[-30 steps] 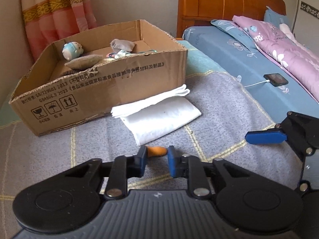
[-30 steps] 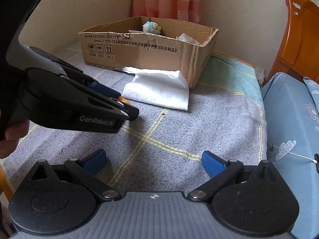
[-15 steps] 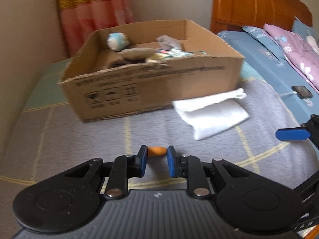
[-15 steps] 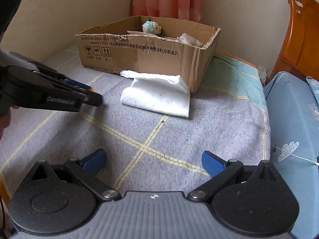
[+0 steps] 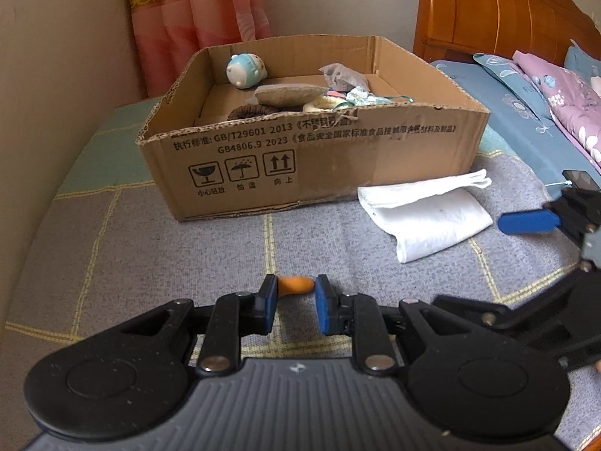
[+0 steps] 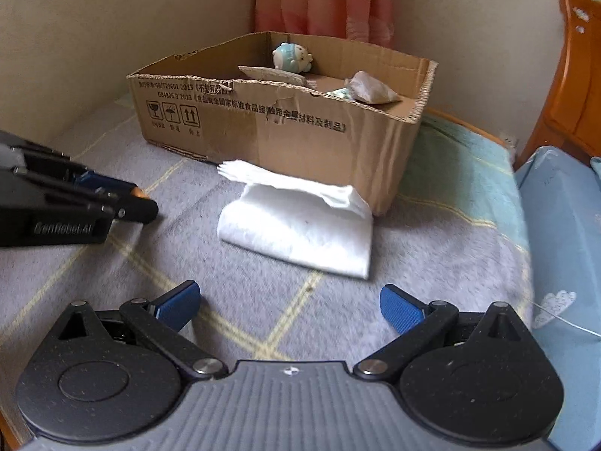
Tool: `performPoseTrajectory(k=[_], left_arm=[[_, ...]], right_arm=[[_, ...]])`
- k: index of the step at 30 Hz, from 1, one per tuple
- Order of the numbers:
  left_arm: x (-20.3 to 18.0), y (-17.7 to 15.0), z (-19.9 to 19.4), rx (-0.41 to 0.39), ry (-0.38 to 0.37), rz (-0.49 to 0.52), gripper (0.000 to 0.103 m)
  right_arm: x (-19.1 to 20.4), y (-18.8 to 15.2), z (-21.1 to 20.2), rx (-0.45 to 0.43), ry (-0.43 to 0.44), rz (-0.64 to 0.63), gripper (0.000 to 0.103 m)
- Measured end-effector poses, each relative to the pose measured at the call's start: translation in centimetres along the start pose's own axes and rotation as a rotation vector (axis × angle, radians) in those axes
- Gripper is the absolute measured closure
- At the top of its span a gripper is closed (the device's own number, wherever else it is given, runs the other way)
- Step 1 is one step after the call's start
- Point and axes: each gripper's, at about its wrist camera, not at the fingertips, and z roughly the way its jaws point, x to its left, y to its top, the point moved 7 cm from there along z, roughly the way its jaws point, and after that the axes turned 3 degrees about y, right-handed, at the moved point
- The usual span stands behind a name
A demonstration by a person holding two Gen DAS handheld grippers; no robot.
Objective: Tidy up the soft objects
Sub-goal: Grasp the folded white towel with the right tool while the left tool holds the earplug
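Observation:
My left gripper (image 5: pixel 296 300) is shut on a small orange soft object (image 5: pixel 295 285), held above the grey blanket in front of the cardboard box (image 5: pixel 338 158). The box holds a blue-white plush toy (image 5: pixel 246 70), a flat beige cushion (image 5: pixel 287 94) and other soft items. A folded white cloth (image 5: pixel 428 212) lies to the right of the box front. My right gripper (image 6: pixel 289 306) is open and empty, hovering just short of the white cloth (image 6: pixel 300 225). The left gripper (image 6: pixel 124 205) shows at the left of the right wrist view.
The grey checked blanket (image 5: pixel 150 263) covers the surface. A pink curtain (image 5: pixel 199 18) hangs behind the box. A wooden headboard (image 5: pixel 496 11) and a bed with blue and purple bedding (image 5: pixel 544 105) are on the right. A phone on a cable (image 5: pixel 580 179) lies near the bed edge.
My left gripper has swung left with the orange object and now faces the box front. My right gripper has moved forward towards the white cloth.

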Motion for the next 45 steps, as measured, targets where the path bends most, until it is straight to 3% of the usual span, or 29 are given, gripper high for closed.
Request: performPoseTrajectory(k=[17, 29, 40, 44, 45], left_arm=[[0.3, -0.1, 0.0, 0.001, -0.023, -0.016, 0.083], [0.2, -0.1, -0.1, 0.003, -0.028, -0.018, 0.083], [0.3, -0.2, -0.2, 0.002, -0.033, -0.022, 0.083], [0.3, -0.2, -0.1, 0.002, -0.033, -0.022, 0.083], [0.3, -0.2, -0.1, 0.002, -0.033, -0.023, 0.083]], right_arm=[[-1.0, 3.6, 3.0, -0.032, 0.002, -0.025, 0.000], [-0.9, 4.2, 3.5, -0.016, -0.049, 0.033, 0.000], [0.0, 3.9, 2.2, -0.015, -0.057, 0.032, 0.029], [-0.1, 3.7, 1.6, -0.009, -0.049, 0.044, 0.029], [-0.2, 3.7, 1.6, -0.006, -0.046, 0.051, 0.022]])
